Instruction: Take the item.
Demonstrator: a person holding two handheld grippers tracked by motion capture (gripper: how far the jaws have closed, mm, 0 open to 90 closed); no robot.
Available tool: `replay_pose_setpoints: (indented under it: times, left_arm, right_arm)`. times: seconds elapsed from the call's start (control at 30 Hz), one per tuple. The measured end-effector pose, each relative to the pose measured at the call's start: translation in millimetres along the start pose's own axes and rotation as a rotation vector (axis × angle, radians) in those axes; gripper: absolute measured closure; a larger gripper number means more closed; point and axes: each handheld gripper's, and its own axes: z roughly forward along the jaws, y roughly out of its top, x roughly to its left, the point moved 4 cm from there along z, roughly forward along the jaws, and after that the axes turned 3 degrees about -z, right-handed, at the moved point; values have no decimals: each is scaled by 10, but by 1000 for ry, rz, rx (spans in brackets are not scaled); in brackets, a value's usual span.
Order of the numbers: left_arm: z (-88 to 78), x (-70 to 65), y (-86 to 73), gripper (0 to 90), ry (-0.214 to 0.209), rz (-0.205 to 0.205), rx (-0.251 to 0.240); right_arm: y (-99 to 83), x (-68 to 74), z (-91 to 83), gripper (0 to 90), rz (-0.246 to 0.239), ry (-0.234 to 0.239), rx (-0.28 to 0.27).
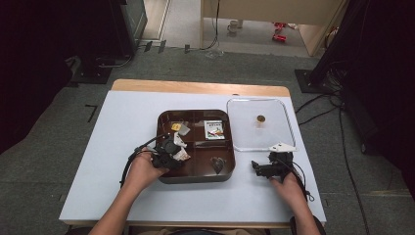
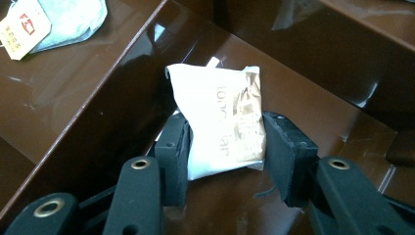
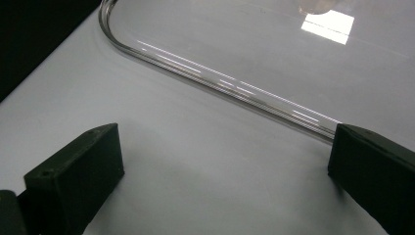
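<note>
While the right gripper (image 1: pixel 258 168) is resting wide open on the table (image 1: pixel 122 147) near its right edge, the left gripper (image 2: pixel 226 156) is pinching a white sachet (image 2: pixel 222 125) in the brown tray's (image 1: pixel 195 177) left compartment.

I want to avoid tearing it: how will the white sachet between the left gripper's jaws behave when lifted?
The white sachet looks puffy and creased, so probably soft and light. The left gripper pads press both its sides; it may buckle rather than slip. Its glossy wrap could slide off the brown tray easily.
</note>
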Motion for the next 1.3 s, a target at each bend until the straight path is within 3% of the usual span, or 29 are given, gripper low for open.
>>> replay_pose_setpoints:
  times: [0.13, 0.27, 0.43, 0.73, 1.1, 1.3]
  left_arm:
    - [-12, -13, -13, 625, 12, 15, -6]
    - [-32, -1, -18, 692, -4, 7, -22]
    - [-46, 11, -21, 716, -21, 2, -42]
    - [-146, 83, -34, 728, -60, -40, -97]
    - [-253, 123, -22, 729, -54, -36, -162]
    - [-335, 195, -50, 728, -61, -64, -202]
  right_arm:
    - [0, 0, 0, 0, 0, 0, 0]
    - [0, 1, 0, 0, 1, 0, 0]
    - [0, 1, 0, 0, 1, 0, 1]
    - [1, 2, 0, 0, 3, 0, 0]
    - [1, 2, 0, 0, 2, 0, 0]
    - [1, 2, 0, 0, 2, 0, 0]
